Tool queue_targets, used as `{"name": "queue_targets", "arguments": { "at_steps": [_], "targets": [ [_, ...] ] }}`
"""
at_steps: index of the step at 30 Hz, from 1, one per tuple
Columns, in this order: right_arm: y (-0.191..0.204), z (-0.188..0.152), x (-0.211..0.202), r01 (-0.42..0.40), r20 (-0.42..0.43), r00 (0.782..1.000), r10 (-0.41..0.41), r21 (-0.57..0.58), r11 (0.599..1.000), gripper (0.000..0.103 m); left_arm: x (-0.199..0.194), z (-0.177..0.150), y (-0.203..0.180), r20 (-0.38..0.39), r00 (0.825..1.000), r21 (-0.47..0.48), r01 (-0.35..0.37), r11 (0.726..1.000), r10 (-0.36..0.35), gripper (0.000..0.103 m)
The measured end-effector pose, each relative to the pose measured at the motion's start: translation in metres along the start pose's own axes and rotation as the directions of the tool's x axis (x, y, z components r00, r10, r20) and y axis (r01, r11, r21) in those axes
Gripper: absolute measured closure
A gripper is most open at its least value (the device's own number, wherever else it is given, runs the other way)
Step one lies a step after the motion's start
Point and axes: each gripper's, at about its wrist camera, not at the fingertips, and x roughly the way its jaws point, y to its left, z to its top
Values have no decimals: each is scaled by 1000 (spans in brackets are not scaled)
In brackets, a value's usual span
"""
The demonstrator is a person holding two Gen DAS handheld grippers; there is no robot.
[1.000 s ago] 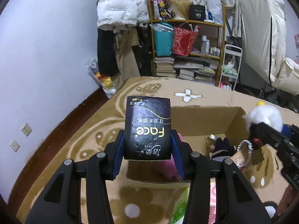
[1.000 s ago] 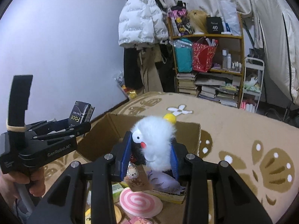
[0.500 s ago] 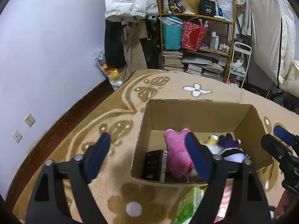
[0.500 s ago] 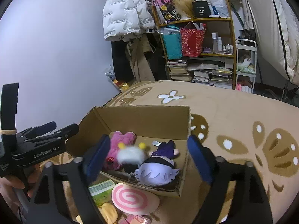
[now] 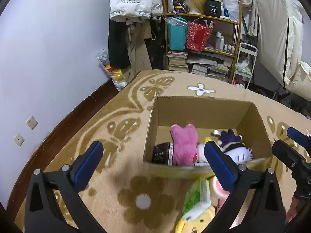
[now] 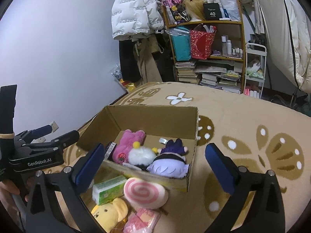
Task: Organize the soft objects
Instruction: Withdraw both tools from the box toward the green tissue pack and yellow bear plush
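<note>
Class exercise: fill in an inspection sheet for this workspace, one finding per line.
Surface: patterned beige rug.
Job's things: cardboard box holds pink plush, white fluffy toy, purple-haired doll, dark tissue pack; swirl cushion, green tissue pack, yellow plush lie outside.
Clutter: pink packet.
Grippers: left hand-held gripper open; right hand-held gripper open.
Cables: nothing seen.
Surroundings: shelf, white jacket.

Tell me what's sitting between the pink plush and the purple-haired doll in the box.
A fluffy white plush with yellow pom-poms lies between the pink plush and the purple-haired doll, clearest in the right wrist view.
</note>
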Motion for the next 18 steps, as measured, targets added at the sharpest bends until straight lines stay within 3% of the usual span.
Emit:
{"name": "queue_targets", "arguments": {
  "at_steps": [18],
  "targets": [
    [19,-45,-33,-9,-48,999,9,-1,1000,0,-34,-34,10,-61,997,-34,51,998,-53,0]
  ]
}}
